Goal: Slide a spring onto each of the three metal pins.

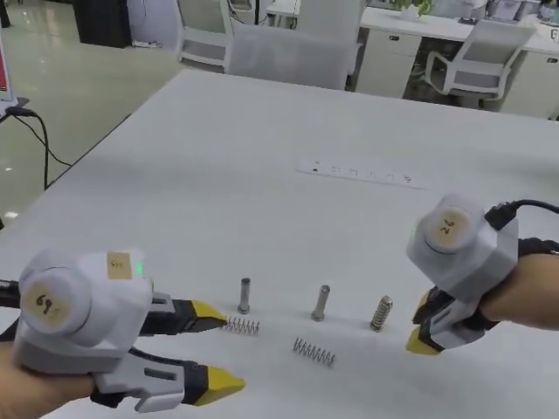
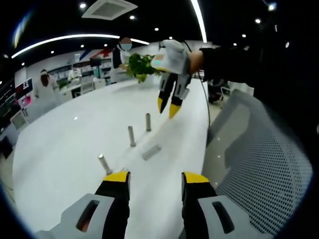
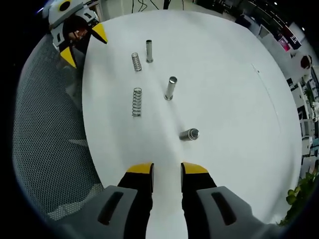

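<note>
Three metal pins stand in a row on the white table [image 1: 262, 175]: left pin [image 1: 244, 295], middle pin [image 1: 320, 302], and right pin [image 1: 381, 312], which wears a spring. Two loose springs lie in front: one [image 1: 242, 326] beside the left pin, the other [image 1: 314, 352] nearer me. My left gripper [image 1: 218, 346] is open, its upper tip almost touching the first loose spring. My right gripper [image 1: 423, 327] hovers just right of the sprung pin, jaws a little apart and empty. In the right gripper view the sprung pin [image 3: 189, 134] is just ahead of the right gripper [image 3: 167, 170].
A white power strip [image 1: 358, 172] lies flat further back on the table. Office chairs [image 1: 288, 48] and desks stand beyond the far edge. A mesh chair back [image 2: 259, 164] sits close at the near edge of the table.
</note>
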{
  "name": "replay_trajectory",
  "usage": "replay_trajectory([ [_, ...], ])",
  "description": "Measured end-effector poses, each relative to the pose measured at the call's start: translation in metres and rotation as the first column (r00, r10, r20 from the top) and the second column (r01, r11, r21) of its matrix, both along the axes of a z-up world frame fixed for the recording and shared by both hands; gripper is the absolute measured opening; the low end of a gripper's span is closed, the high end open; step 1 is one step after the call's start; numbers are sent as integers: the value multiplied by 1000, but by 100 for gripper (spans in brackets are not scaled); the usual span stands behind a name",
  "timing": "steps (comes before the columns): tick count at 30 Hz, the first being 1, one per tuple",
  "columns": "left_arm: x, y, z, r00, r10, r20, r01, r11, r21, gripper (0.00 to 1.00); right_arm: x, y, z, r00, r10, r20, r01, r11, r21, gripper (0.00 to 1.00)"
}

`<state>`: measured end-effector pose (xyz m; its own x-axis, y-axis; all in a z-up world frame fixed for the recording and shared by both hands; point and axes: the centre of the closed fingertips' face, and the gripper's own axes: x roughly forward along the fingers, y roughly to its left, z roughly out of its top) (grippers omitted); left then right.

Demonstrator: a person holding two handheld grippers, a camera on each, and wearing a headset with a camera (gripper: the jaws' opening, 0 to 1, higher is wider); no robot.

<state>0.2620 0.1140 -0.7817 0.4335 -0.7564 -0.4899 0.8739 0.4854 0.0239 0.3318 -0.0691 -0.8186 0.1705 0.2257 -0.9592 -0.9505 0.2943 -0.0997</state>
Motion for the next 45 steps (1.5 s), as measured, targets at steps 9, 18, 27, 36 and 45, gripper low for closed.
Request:
replay_trajectory([
  [9,-1,-2,1,1000,-12,6,12,1000,1,35,-24,5,2,999,-7,-34,7,1000,21,17],
  [18,0,-2,5,1000,-2,5,2,1000,-25,34,-42,22,3,998,19,-56,-16,999,52,17],
  [27,1,-1,7,1000,8,12,-7,999,-35,34,-41,47,-1,997,67,-42,-65,996,53,17],
  [36,-1,-2,8,1000,9,6,-9,999,-43,34,-36,71,-10,995,99,-33,-97,993,63,17],
  [45,-3,-4,6,1000,-9,1,9,1000,-29,33,-29,84,-27,993,108,-48,-105,993,62,17],
])
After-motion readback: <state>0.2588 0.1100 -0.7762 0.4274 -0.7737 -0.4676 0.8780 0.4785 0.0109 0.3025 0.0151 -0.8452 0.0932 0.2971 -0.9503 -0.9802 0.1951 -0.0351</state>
